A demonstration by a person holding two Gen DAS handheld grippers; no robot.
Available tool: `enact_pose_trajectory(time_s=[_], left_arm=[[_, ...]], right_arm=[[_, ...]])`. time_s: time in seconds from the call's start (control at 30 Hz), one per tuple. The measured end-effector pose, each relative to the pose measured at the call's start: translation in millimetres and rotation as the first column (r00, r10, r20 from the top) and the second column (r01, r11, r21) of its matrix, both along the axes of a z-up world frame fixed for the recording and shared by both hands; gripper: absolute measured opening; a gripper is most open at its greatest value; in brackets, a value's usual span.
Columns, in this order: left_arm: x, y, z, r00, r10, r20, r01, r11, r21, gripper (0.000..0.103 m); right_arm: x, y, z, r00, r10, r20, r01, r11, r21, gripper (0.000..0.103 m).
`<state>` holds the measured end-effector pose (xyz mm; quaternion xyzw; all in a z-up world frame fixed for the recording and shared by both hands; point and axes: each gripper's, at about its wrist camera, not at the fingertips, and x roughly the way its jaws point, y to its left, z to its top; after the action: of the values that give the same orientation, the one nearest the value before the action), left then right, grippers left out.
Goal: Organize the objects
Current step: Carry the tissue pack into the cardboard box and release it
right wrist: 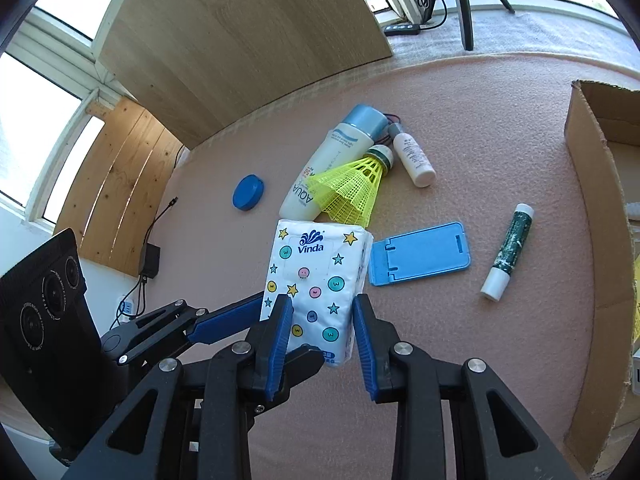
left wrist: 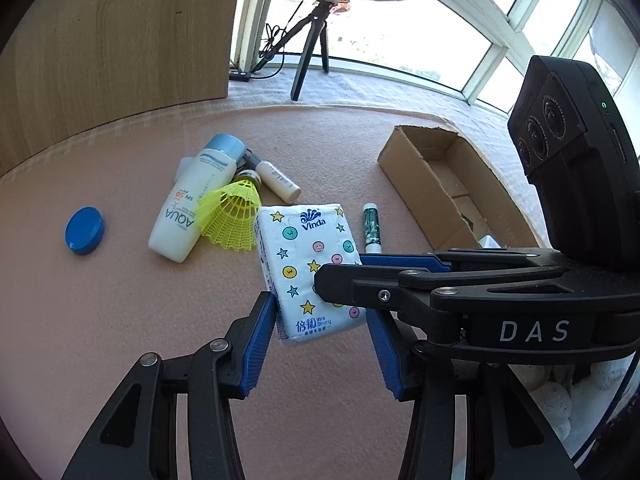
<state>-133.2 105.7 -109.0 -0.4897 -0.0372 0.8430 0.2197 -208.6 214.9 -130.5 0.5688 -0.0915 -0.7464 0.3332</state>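
Note:
A white Vinda tissue pack (left wrist: 308, 264) (right wrist: 316, 276) with stars and coloured dots hangs tilted above the pink mat, held by both grippers. My left gripper (left wrist: 322, 344) has its blue pads pressed on the pack's two lower side edges. My right gripper (left wrist: 340, 270) (right wrist: 320, 320) reaches in from the right in the left wrist view and clamps the same pack. The left gripper's blue finger (right wrist: 228, 320) shows at the pack's left edge in the right wrist view.
On the mat (left wrist: 120, 320) lie an AQUA sunscreen bottle (left wrist: 188, 208), a yellow shuttlecock (left wrist: 232, 216), a small white bottle (left wrist: 278, 184), a blue lid (left wrist: 85, 231), a green stick (right wrist: 510, 252) and a blue phone stand (right wrist: 420, 254). An open cardboard box (left wrist: 440, 184) stands at the right.

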Motion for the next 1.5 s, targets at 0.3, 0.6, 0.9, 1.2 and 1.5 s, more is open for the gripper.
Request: enact_pose_trajectory(time_s=[0.3,0.6,0.9,1.2,1.5], left_arm=[[-24.1,88.1,20.8,0.993,-0.108,-0.055,0.109,0.994,0.017,0.051],[-49.3,173.9,25.8,0.978,-0.190,-0.080,0.192,0.981,0.015,0.051],[-67.3,226.9,16.0,0.972,-0.225,-0.067,0.227,0.974,0.027,0.051],[-70.7,244.6,13.9,0.966,-0.252,-0.059,0.253,0.967,0.026,0.057],[-63.5,242.8,15.9,0.967,-0.243,-0.077,0.242,0.970,-0.020,0.080]], right_arm=[[-22.9,75.5,31.5,0.990,-0.104,-0.098,0.107,0.994,0.018,0.029],[-53.1,147.7,41.0,0.969,-0.192,-0.154,0.202,0.978,0.048,0.029],[-73.8,192.4,34.7,0.956,-0.242,-0.169,0.257,0.964,0.073,0.029],[-76.1,210.2,32.8,0.951,-0.253,-0.177,0.272,0.958,0.093,0.029],[-70.7,214.5,40.3,0.924,-0.292,-0.246,0.331,0.933,0.138,0.065]])
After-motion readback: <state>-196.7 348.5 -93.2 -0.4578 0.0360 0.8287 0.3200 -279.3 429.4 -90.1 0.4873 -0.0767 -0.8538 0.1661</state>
